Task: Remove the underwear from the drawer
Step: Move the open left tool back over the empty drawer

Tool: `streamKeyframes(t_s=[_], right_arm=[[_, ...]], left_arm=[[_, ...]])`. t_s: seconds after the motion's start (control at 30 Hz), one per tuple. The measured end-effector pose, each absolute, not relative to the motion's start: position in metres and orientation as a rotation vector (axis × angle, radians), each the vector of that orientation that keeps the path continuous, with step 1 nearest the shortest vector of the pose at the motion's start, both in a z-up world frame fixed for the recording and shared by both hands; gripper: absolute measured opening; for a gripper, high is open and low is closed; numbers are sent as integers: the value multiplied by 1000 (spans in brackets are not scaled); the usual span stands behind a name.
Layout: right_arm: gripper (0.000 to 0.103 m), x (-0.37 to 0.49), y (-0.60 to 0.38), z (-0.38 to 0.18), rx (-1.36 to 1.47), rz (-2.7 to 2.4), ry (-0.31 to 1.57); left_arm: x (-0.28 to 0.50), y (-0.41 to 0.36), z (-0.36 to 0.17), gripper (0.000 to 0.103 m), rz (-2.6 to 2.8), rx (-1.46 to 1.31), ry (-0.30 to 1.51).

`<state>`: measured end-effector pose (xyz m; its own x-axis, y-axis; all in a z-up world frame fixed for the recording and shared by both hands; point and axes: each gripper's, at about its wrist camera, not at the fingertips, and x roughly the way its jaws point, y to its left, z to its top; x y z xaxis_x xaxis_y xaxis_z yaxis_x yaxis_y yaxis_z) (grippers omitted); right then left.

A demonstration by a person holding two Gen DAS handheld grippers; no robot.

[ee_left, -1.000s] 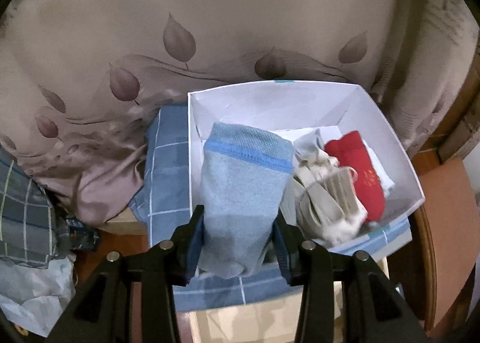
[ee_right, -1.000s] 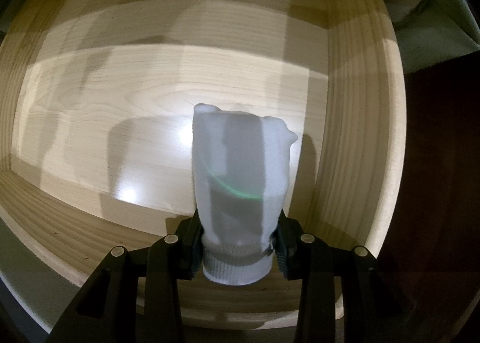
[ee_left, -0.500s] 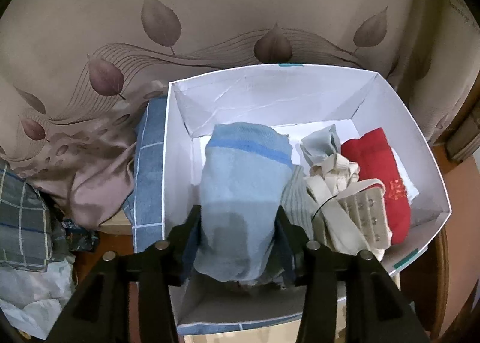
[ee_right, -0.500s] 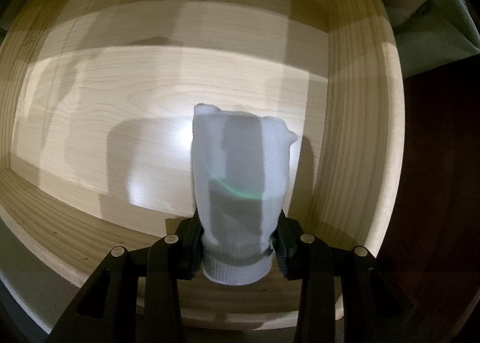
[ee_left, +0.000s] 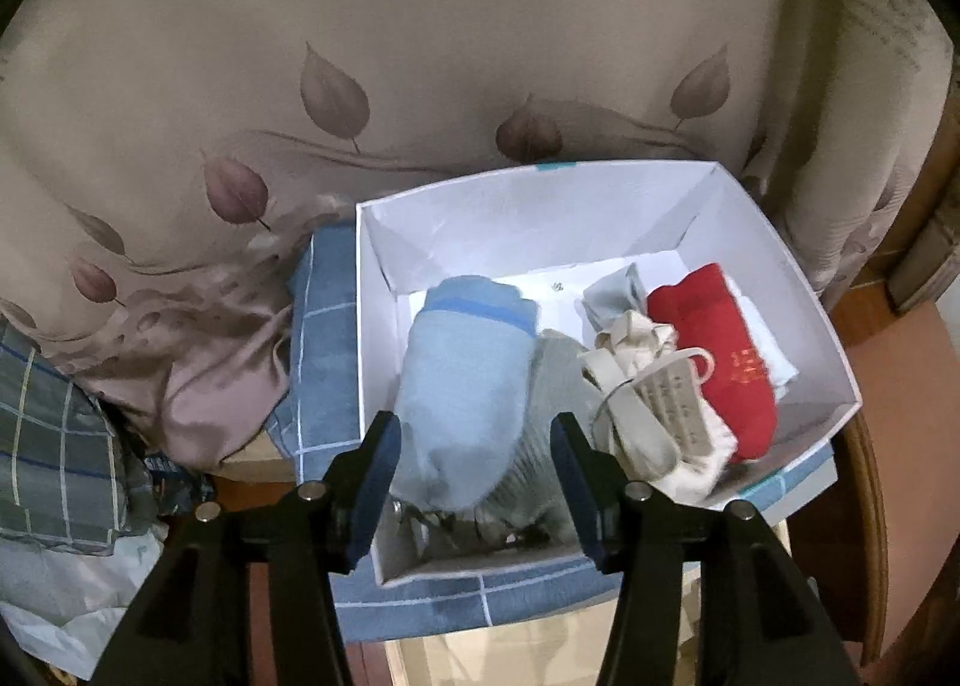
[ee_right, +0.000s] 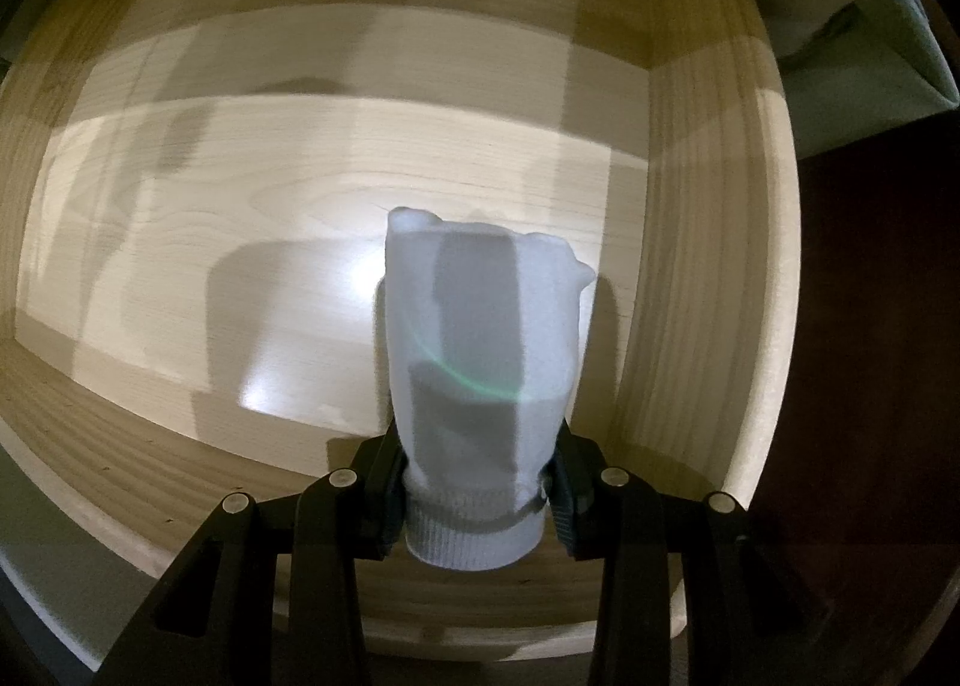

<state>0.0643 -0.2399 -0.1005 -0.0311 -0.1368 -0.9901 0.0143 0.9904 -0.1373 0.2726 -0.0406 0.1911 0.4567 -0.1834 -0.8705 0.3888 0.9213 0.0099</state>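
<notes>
The left tool (ee_left: 474,467) stood with its jaws spread wide, no longer gripping: the light blue rolled garment (ee_left: 465,386) lay between the dark blue pads (ee_left: 375,476), at most brushing the left pad and with a clear gap at the right one. That roll, a soft knit with a darker blue band near its far end, sat in the white cardboard box (ee_left: 540,218) against the left wall. To its right lay a grey ribbed piece (ee_left: 555,392), then a cream bra (ee_left: 654,404) with hook-and-eye tabs showing, and a red folded garment (ee_left: 720,362) toward the right wall. The box rested on a blue checked cloth (ee_left: 324,326), beside a glossy taupe fabric printed with leaves (ee_left: 336,98).

The right tool (ee_right: 474,491) was clenched on a pale white rolled underwear (ee_right: 480,362), its pads pressing the ribbed cuff end from both sides. The roll stood out over the wooden drawer (ee_right: 708,266), toward the right wall and the near edge. The drawer floor was smooth, pale, grained wood with a bright glare patch and soft shadows; whether the roll touched that floor could not be told.
</notes>
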Motion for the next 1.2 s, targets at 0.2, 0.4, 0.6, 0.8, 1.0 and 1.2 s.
streamKeyframes(t_s=[0.2,0.4,0.6,0.8,1.0,1.2], right_arm=[[36,64,-232,-97,-99,-125,1599],[36,64,-229,-97,-103,-126,1601],[36,65,-227,-96,-103,-127,1601],[36,62,-228,-95,-85,-116,1607],[36,63,-232,-92,-55,-106,1595],[36,58,-230,-86,-44,-94,1561]], left_arm=[[249,-23,217,53,-342,195,983],[212,6,233,53,-372,163,940],[172,34,222,53,-336,169,924],[142,56,178,53,-310,136,995],[127,71,126,53,-263,83,1075],[115,68,90,53,-175,109,1075]])
